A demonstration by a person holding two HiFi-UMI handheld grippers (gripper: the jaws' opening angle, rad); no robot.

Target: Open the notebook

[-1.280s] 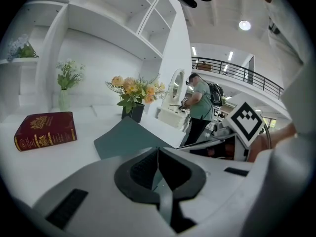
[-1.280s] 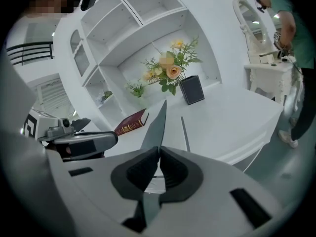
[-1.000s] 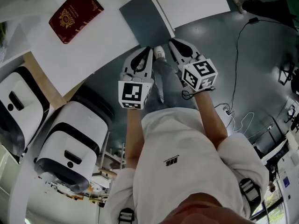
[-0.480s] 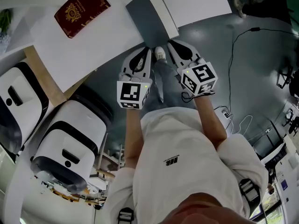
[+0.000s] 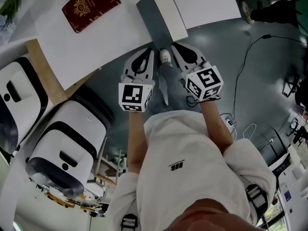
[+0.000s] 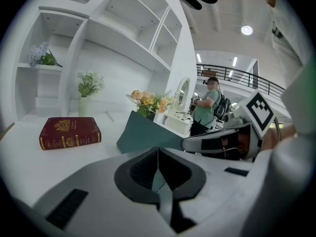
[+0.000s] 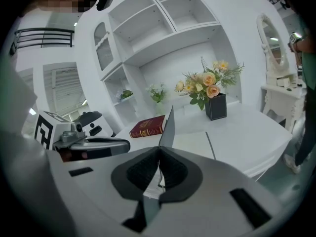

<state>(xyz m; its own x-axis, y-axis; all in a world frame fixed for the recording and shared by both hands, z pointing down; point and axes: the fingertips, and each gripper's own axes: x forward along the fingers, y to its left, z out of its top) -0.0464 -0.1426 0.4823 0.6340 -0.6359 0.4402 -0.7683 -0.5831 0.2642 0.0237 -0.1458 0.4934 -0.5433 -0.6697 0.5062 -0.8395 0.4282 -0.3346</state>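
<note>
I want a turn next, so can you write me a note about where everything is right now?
Right hand-held gripper: shut on the grey cover of the notebook, which stands tilted up off the pages.
Left hand-held gripper: jaws together beside the notebook's near end, nothing visibly held.
Done: cover partly lifted.
Left to do: swing it fully open, then release.

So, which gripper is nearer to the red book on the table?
Left. The left gripper is at the table edge, on the red book's side. The right gripper is further away, its jaws shut on the notebook cover.
</note>
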